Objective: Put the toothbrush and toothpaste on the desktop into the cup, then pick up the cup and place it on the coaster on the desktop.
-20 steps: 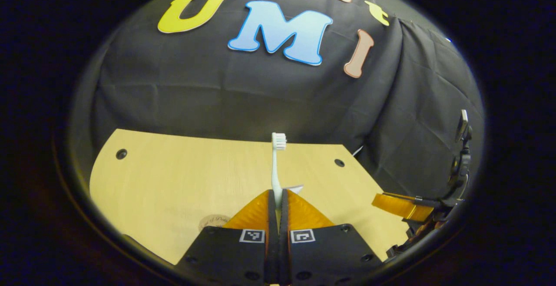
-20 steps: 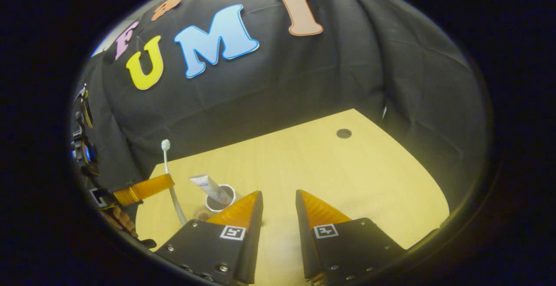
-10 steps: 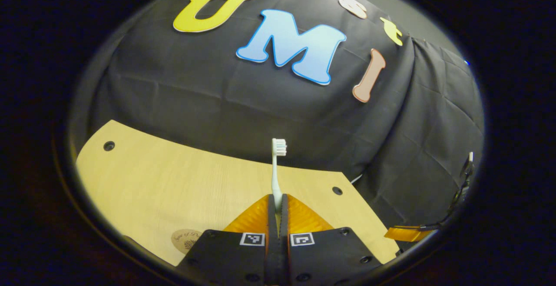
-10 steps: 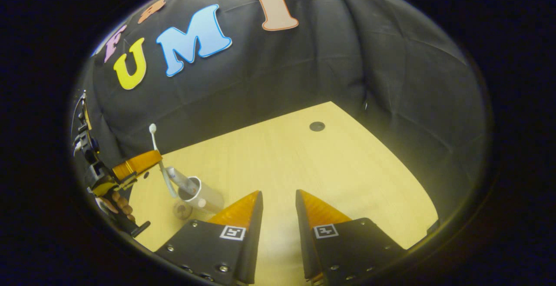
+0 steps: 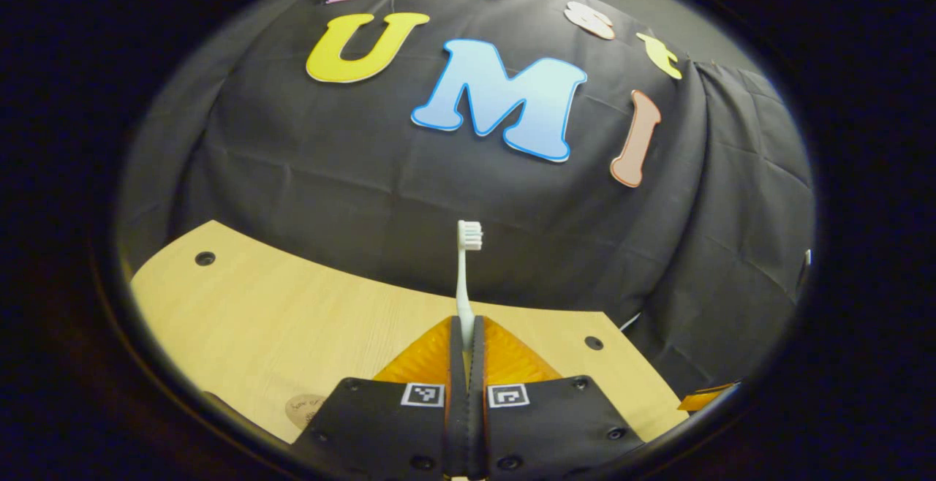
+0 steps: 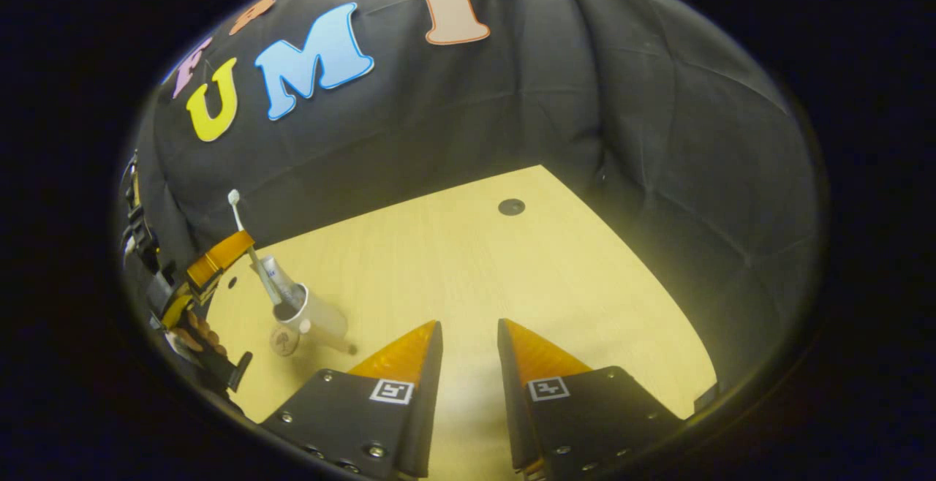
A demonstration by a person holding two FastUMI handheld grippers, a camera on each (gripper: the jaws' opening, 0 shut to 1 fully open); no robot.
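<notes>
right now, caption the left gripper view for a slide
Left claw shut on an upright toothbrush above the wooden desktop.

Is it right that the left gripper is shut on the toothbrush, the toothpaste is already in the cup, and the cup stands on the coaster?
Not quite. In the right gripper view the cup stands on the desktop beside the coaster, not on it. The left gripper does clamp the toothbrush, and the toothpaste is in the cup.

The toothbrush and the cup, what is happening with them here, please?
A person holds a gripper in each hand. The left gripper is shut on the toothbrush, bristles up, and in the right gripper view its lower end reaches the mouth of the cup, where the toothpaste already stands. The right gripper waits open over the desktop. The coaster lies beside the cup.
</notes>
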